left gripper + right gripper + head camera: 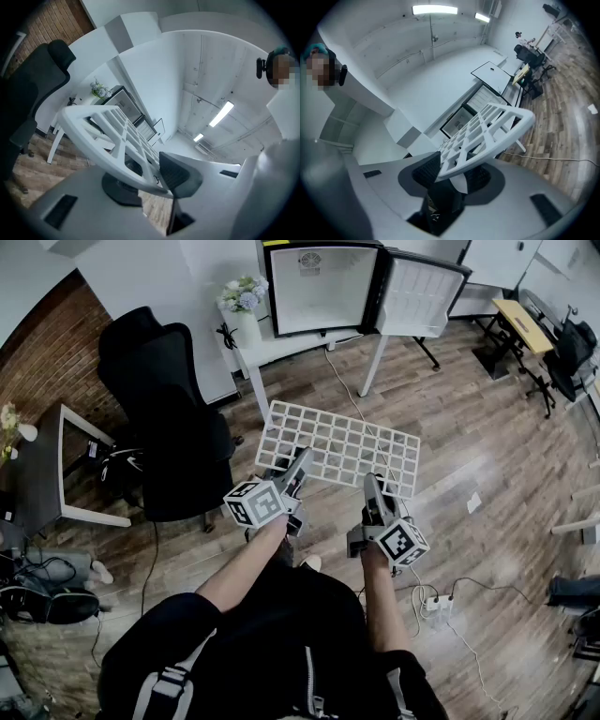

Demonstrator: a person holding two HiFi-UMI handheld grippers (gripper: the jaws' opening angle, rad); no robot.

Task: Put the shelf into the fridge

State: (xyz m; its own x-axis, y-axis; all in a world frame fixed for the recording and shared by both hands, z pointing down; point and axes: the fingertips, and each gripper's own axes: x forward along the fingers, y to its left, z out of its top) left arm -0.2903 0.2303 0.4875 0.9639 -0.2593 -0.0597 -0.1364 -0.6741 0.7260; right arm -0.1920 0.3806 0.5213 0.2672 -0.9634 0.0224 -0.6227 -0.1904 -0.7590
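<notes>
Head view shows the open fridge (323, 287) on a white counter (281, 348), its door (420, 292) swung to the right and a vase of flowers (242, 296) just beside it. A black office chair (169, 418) stands to the left on the wooden floor (469, 427). The white grid shelf (337, 446) hangs roughly level above the floor, well short of the fridge. The left gripper (298, 465) and right gripper (372, 488) each clamp its near rim, pads pressed on the plastic.

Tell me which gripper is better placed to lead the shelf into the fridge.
Left, probably. Both grippers clamp the shelf by its near edge, but the left gripper lines up with the open fridge, the right gripper with its door.
</notes>
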